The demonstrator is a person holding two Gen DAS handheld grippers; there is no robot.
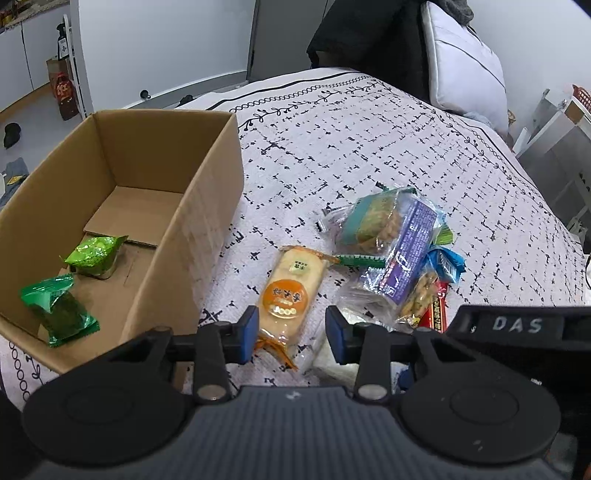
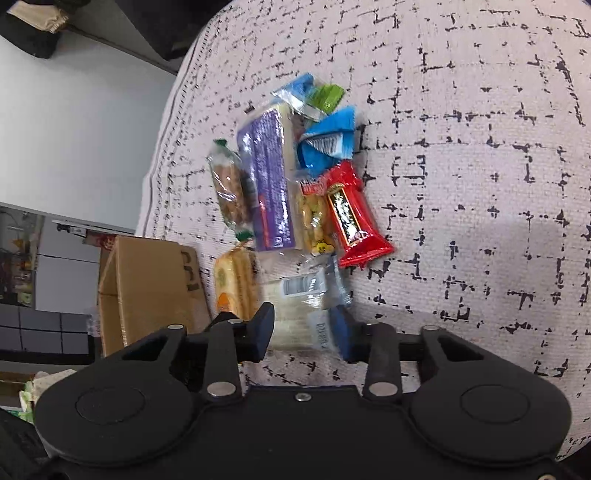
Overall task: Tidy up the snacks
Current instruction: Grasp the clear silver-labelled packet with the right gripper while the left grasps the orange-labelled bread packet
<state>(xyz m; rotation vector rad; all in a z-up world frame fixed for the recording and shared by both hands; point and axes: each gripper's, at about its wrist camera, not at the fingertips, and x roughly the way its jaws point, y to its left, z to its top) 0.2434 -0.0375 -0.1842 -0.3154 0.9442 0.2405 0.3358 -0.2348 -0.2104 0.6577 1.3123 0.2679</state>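
Observation:
A pile of wrapped snacks lies on the patterned bedspread [image 1: 369, 155]. An open cardboard box [image 1: 207, 192] holds two green packets [image 1: 59, 310]. My left gripper [image 1: 291, 334] is open, its jaws either side of the near end of an orange rice-cracker packet [image 1: 291, 291]. My right gripper [image 2: 306, 332] is open around a clear white-filled packet [image 2: 299, 302]. Beyond it lie a purple packet [image 2: 267, 177], a red bar [image 2: 351, 214] and blue packets [image 2: 328, 142]. The right gripper's body shows in the left wrist view [image 1: 517, 326].
The box [image 2: 147, 280] stands at the bed's left edge. A pillow [image 1: 465, 59] and dark clothing [image 1: 365, 33] lie at the head of the bed. A white shelf unit [image 1: 561, 147] stands to the right.

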